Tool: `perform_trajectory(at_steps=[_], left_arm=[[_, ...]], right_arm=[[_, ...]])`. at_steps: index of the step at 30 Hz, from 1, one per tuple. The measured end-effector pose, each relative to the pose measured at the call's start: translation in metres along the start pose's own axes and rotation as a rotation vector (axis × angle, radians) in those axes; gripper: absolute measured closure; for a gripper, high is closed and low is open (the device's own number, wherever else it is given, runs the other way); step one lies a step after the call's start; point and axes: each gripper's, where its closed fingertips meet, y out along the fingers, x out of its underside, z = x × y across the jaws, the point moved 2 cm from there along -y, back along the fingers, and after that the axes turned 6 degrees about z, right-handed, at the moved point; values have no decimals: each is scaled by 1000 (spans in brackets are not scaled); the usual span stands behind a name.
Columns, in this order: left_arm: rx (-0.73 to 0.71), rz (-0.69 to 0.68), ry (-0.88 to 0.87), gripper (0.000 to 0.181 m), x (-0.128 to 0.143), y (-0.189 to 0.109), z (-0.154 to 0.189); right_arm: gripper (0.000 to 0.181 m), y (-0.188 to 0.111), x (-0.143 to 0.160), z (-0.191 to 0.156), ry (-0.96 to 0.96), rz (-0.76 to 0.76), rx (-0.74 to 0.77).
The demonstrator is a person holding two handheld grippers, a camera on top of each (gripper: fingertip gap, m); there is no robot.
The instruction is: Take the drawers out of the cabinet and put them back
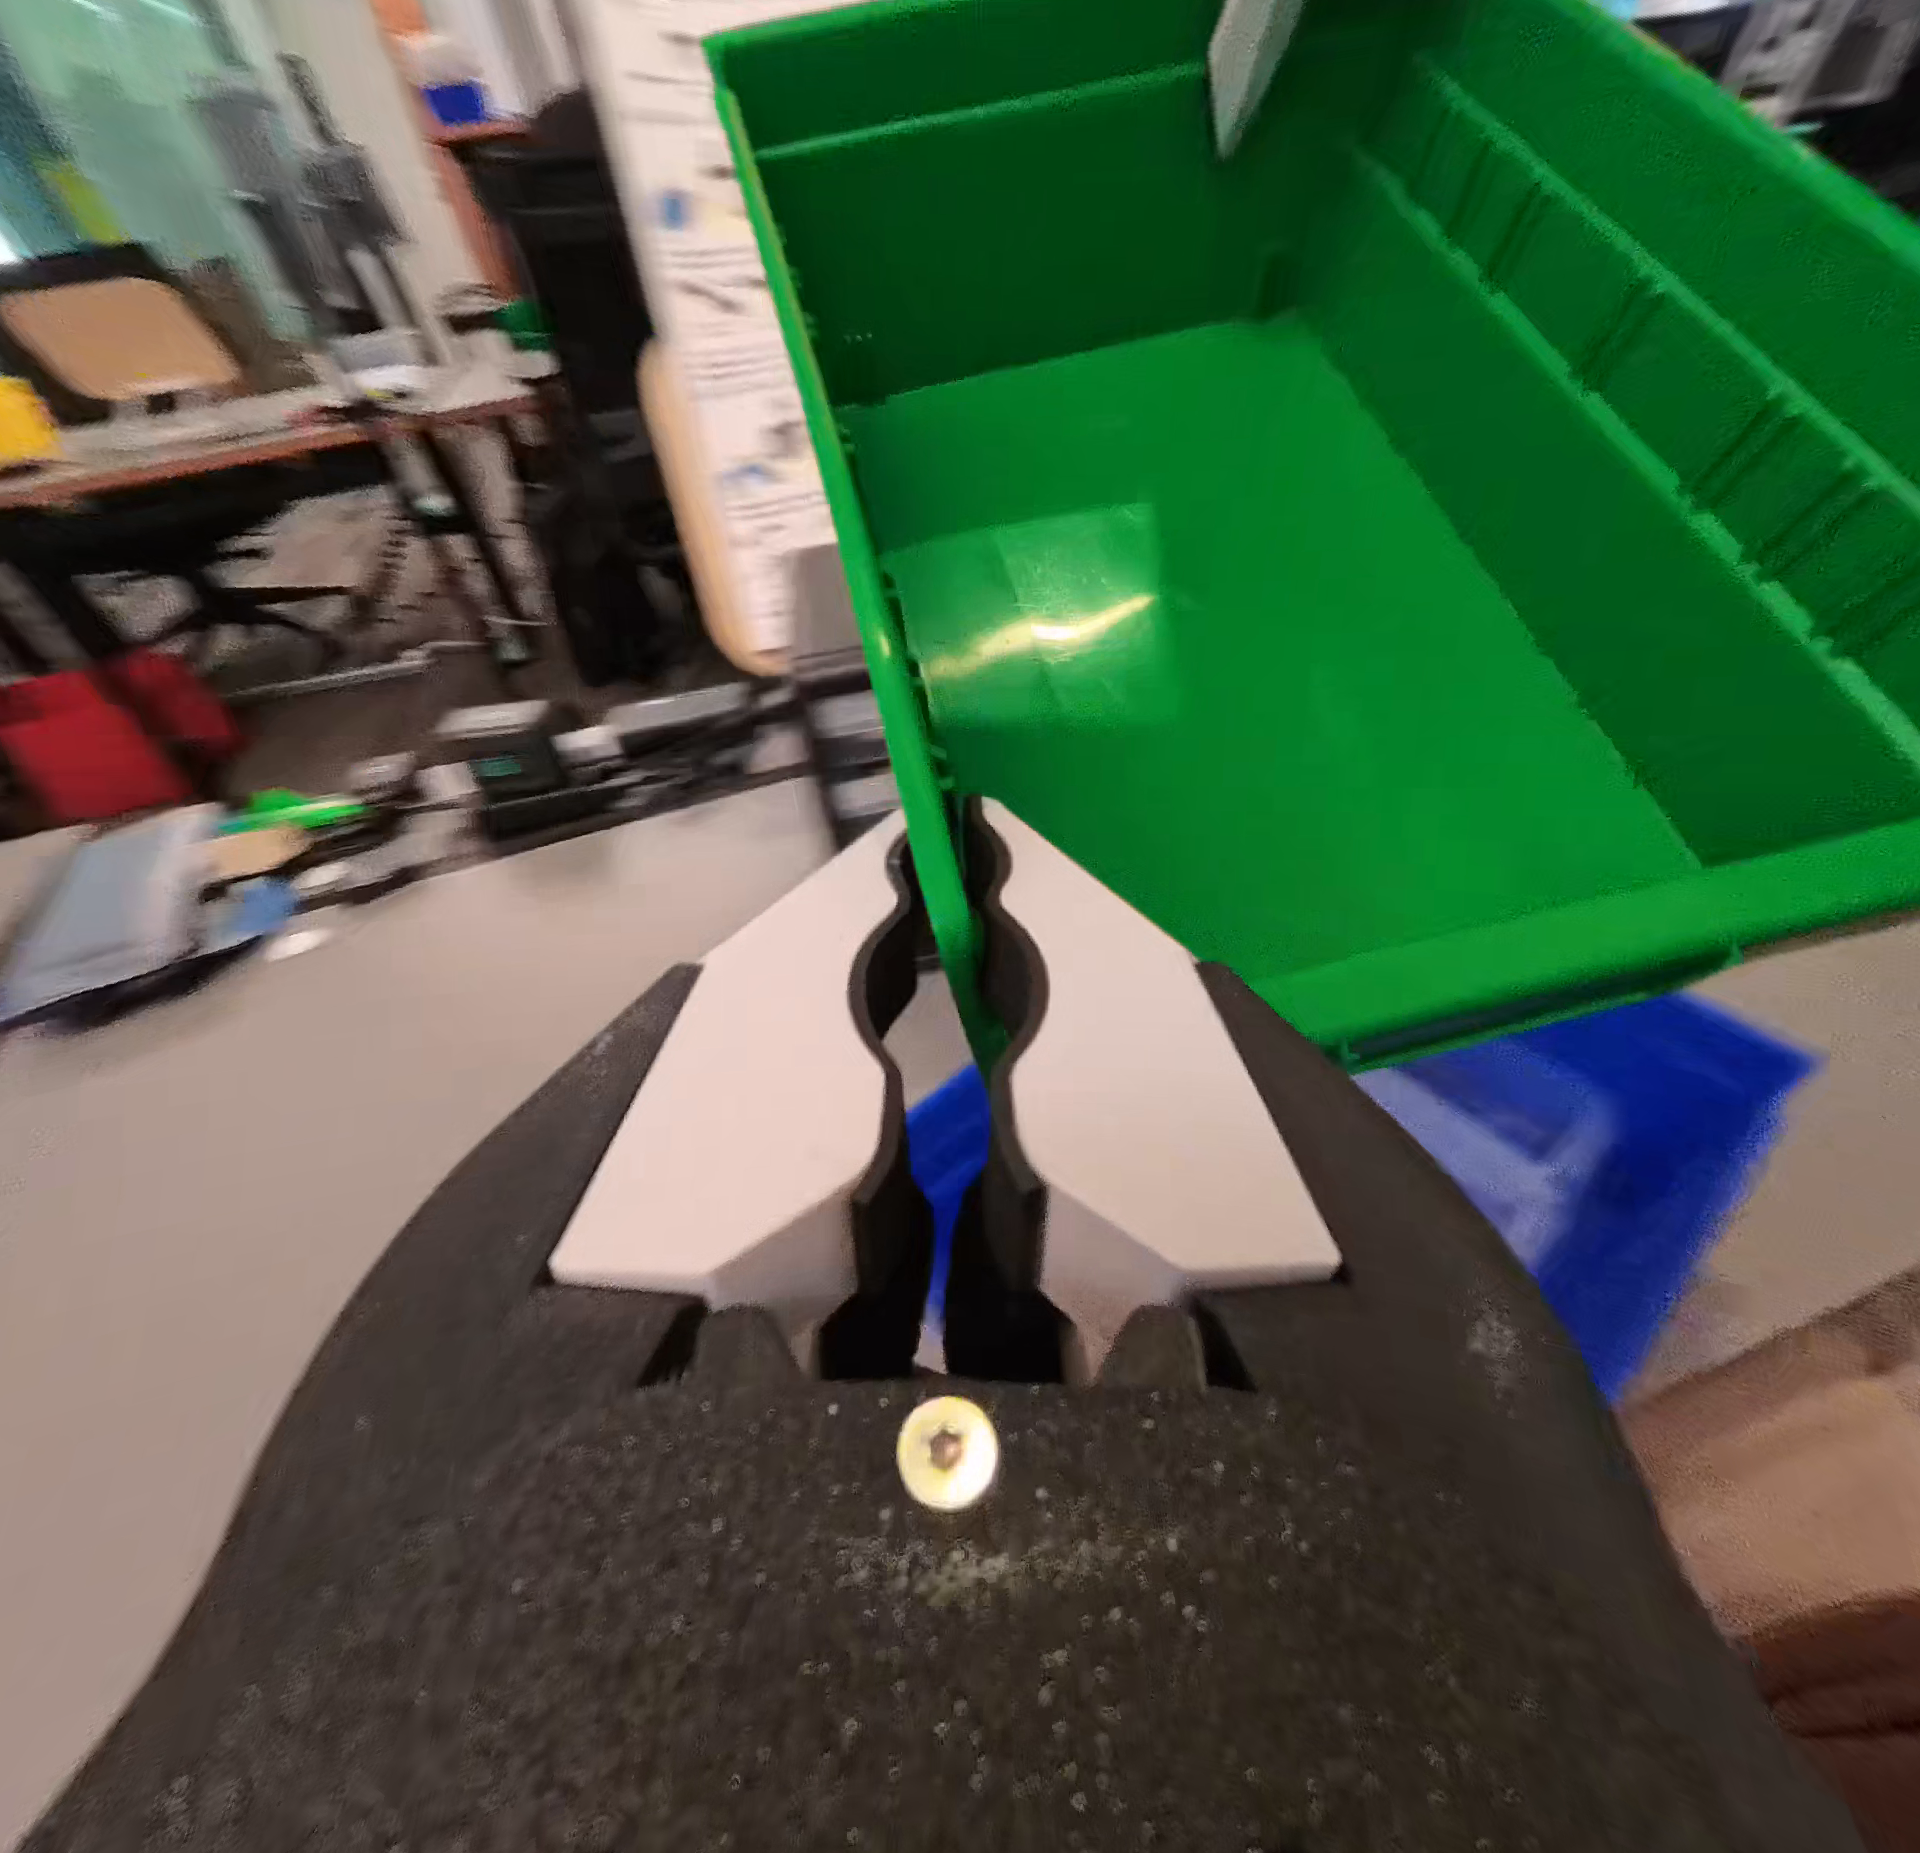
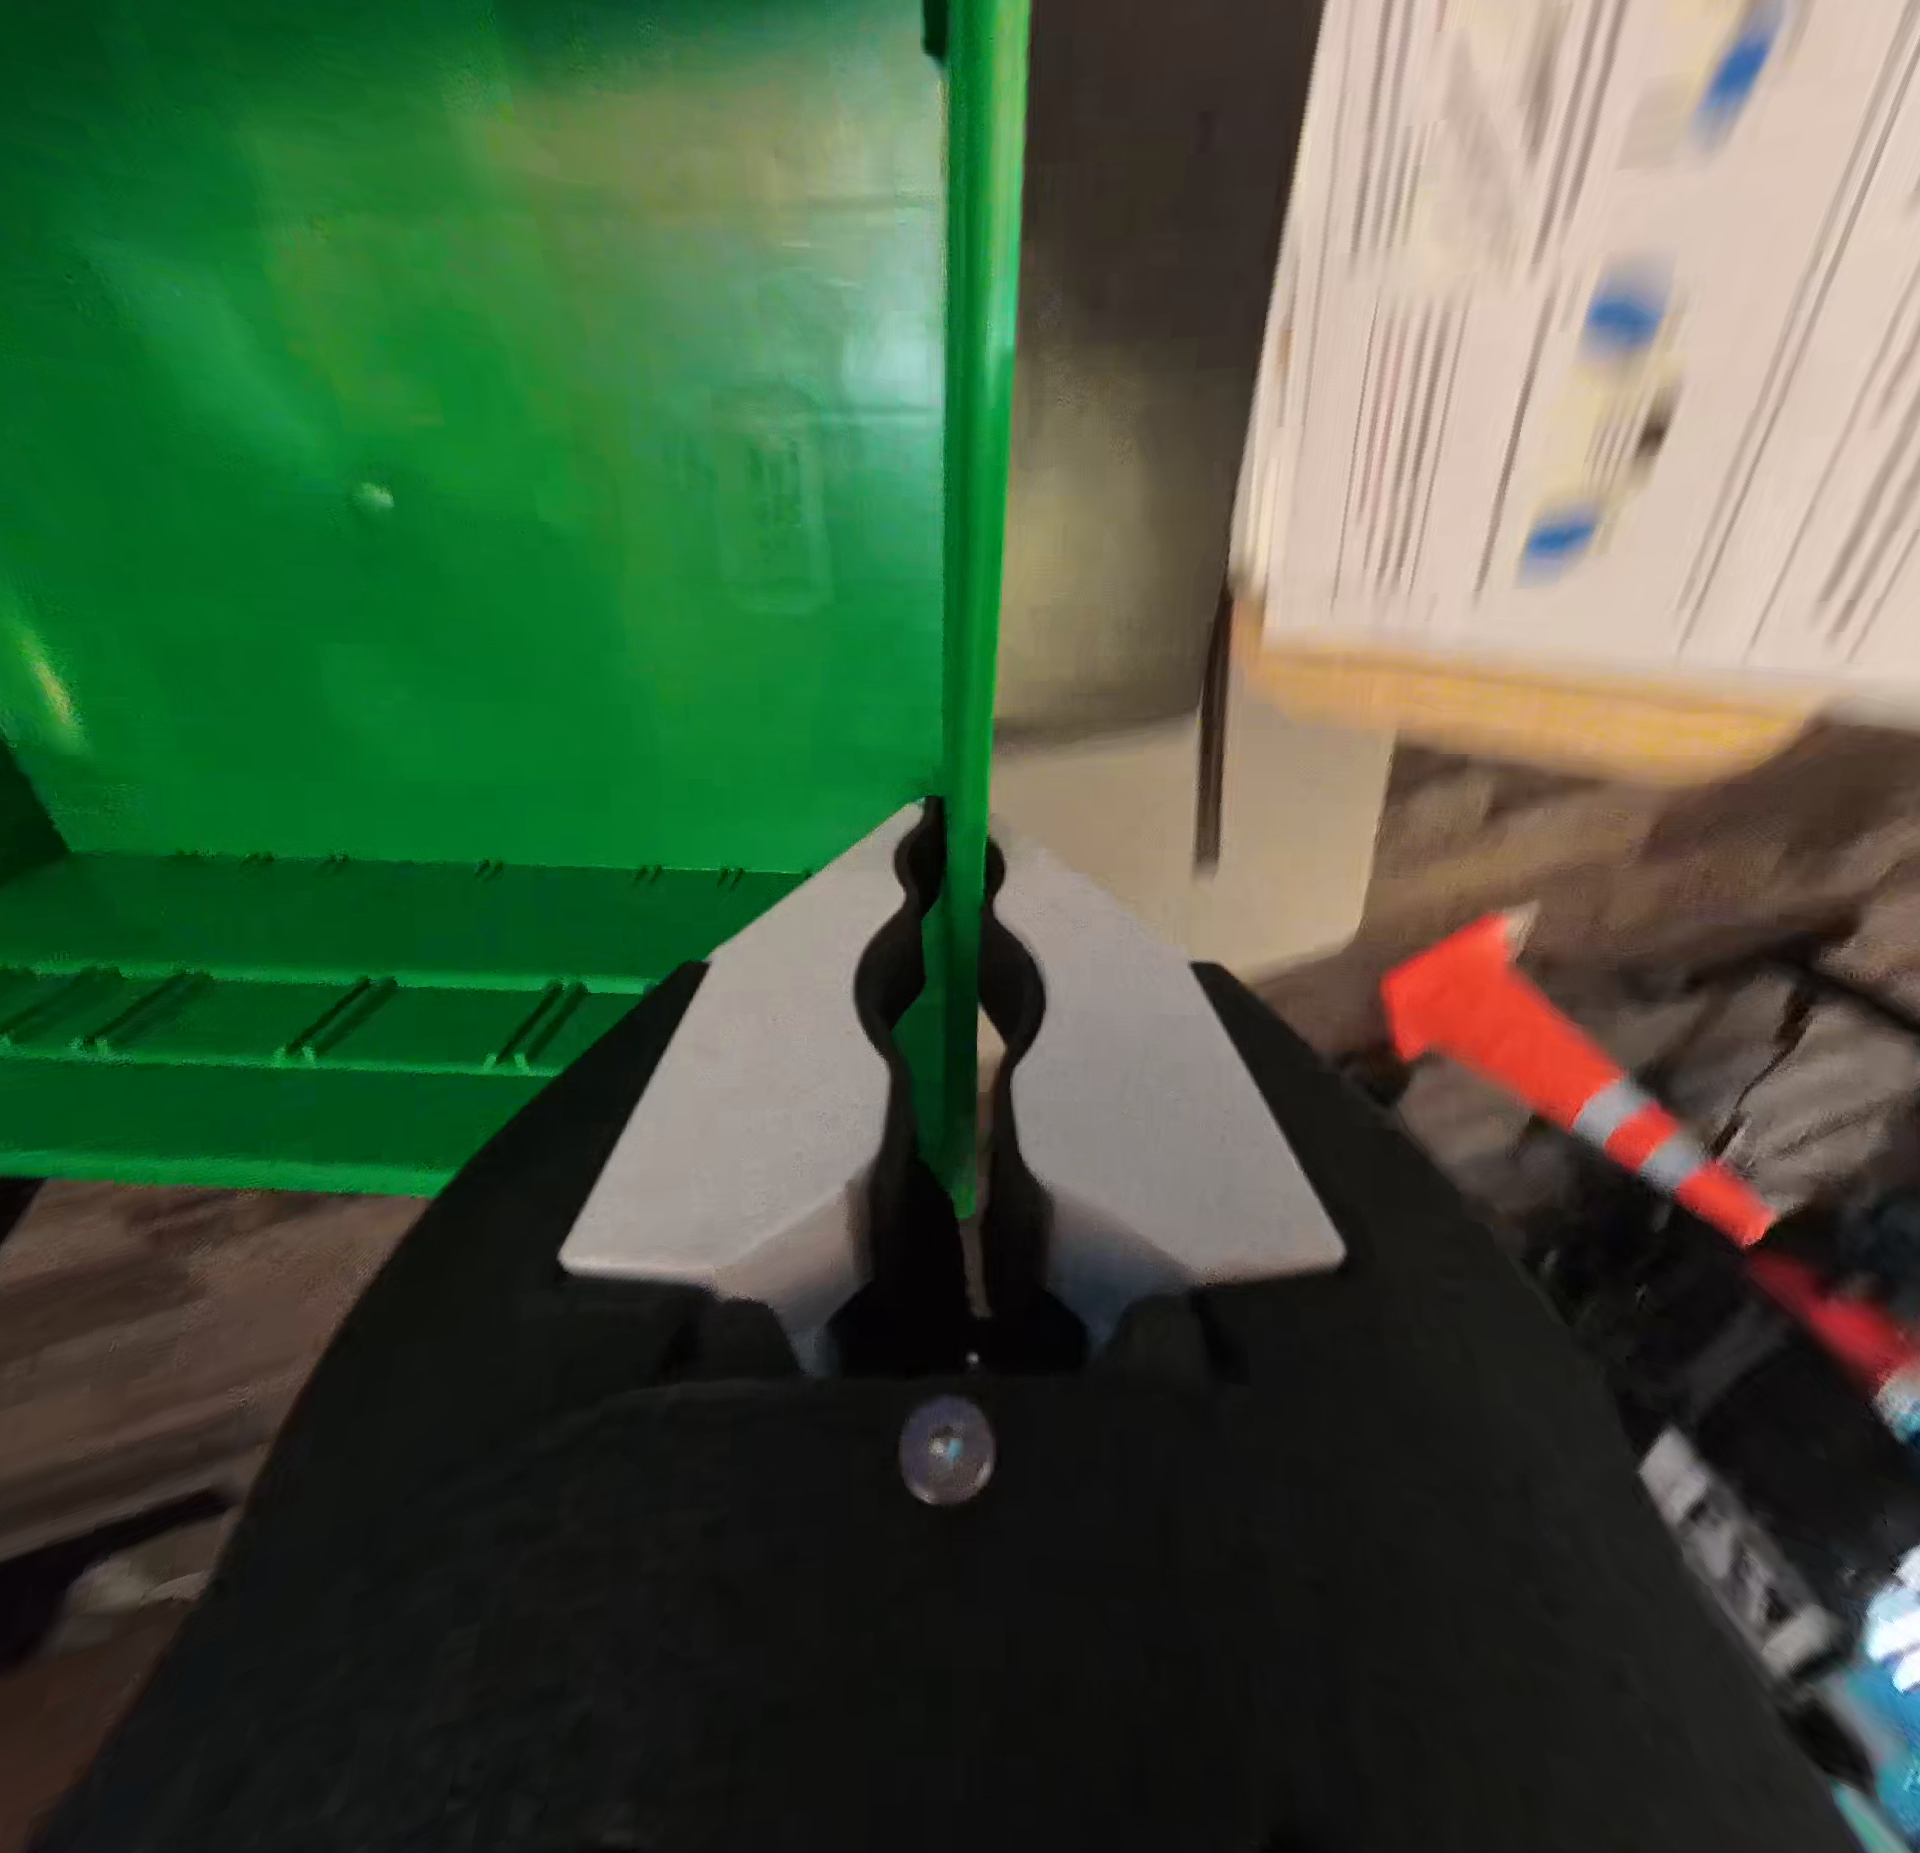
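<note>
A green plastic drawer (image 1: 1299, 577) is held in the air, empty, with its open side toward the left wrist camera. My left gripper (image 1: 951, 847) is shut on its left side wall. My right gripper (image 2: 956, 847) is shut on another wall of the same green drawer (image 2: 468, 453); one of its white fingers shows in the left wrist view (image 1: 1262, 27) at the drawer's far top rim. A blue drawer (image 1: 1558, 1128) lies below the green one on the light floor. The cabinet is not in view.
A cluttered desk (image 1: 260, 432) and a red box (image 1: 94, 733) stand at the far left. A white poster board (image 1: 727, 297) stands behind the drawer and also shows in the right wrist view (image 2: 1610, 297). An orange-and-grey striped tool (image 2: 1558, 1086) lies at the right.
</note>
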Motion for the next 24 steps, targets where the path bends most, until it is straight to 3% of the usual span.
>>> perform_trajectory(at_steps=[3, 6, 9, 11, 13, 15, 17, 20, 24], left_arm=[[173, -57, 5, 175, 4, 56, 116], [320, -117, 25, 168, 20, 94, 230], [360, -180, 30, 166, 55, 122, 319], [357, -236, 75, 166, 79, 139, 358], [352, -300, 245, 163, 95, 160, 377], [311, -383, 361, 163, 108, 185, 372], [270, -443, 342, 164, 117, 204, 361], [228, -556, 481, 162, 139, 217, 349], [238, -725, 610, 158, 162, 218, 337]], right_arm=[[179, 11, 136, 15, 141, -148, -33], [177, 46, 256, 21, 254, -189, -104], [177, 100, 342, 18, 327, -222, -195], [178, 138, 378, 20, 305, -259, -211], [177, 174, 395, 34, 287, -271, -178], [177, 209, 394, 52, 253, -224, -149], [176, 242, 382, 68, 256, -180, -158], [176, 283, 356, 84, 222, -116, -197], [176, 308, 332, 90, 148, -145, -262]])
